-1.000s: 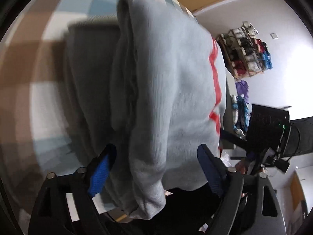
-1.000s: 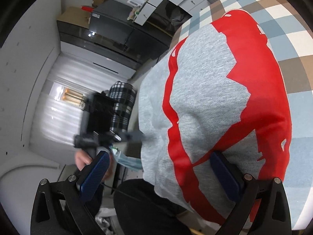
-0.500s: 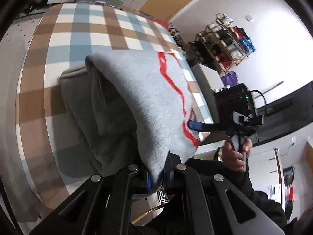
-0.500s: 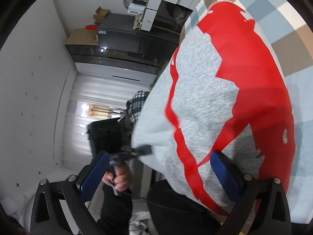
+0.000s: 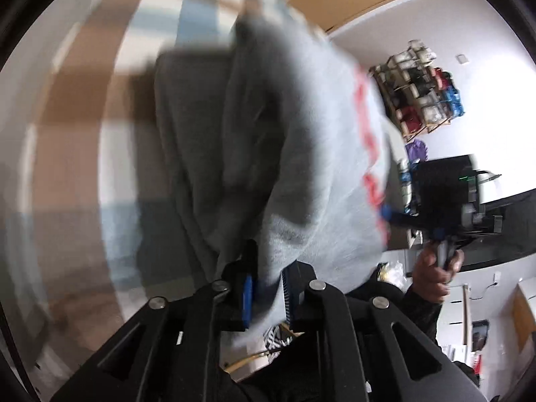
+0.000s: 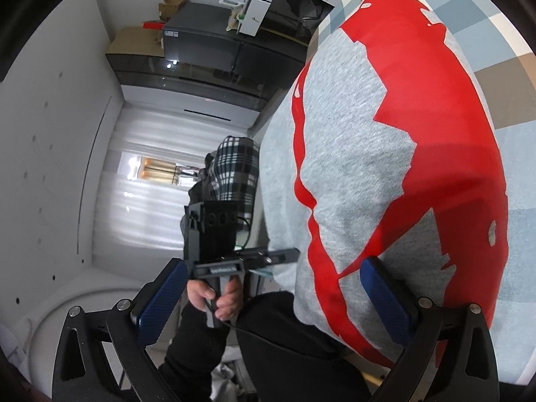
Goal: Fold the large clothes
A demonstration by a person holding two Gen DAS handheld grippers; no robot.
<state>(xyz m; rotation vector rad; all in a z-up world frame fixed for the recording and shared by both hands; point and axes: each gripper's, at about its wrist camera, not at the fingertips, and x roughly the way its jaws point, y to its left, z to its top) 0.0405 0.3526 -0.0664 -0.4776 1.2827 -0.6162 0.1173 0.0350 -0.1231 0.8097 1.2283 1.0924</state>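
Checked blue, brown and white cloth (image 5: 77, 107) covers the bench carrying the folded grey knit sweatshirt with red print (image 6: 385, 167), its near edge pinched in the nearly closed left tool (image 5: 266, 289), the right tool (image 6: 271, 288) wide open, holding nothing.

A lived-in home room, used here for laundry: a table under a checked cloth (image 6: 495, 33) in blue, brown and white is the centre of the scene. Beyond its far end stand a dark cabinet (image 6: 204, 43) topped with cardboard boxes (image 6: 134, 35) and white drawer units (image 6: 268, 10). To one side of the table, white curtains (image 6: 150, 201) cover a lit window; to the other, an open wooden rack (image 5: 422, 90) crammed with shoes and bags leans against a white wall.
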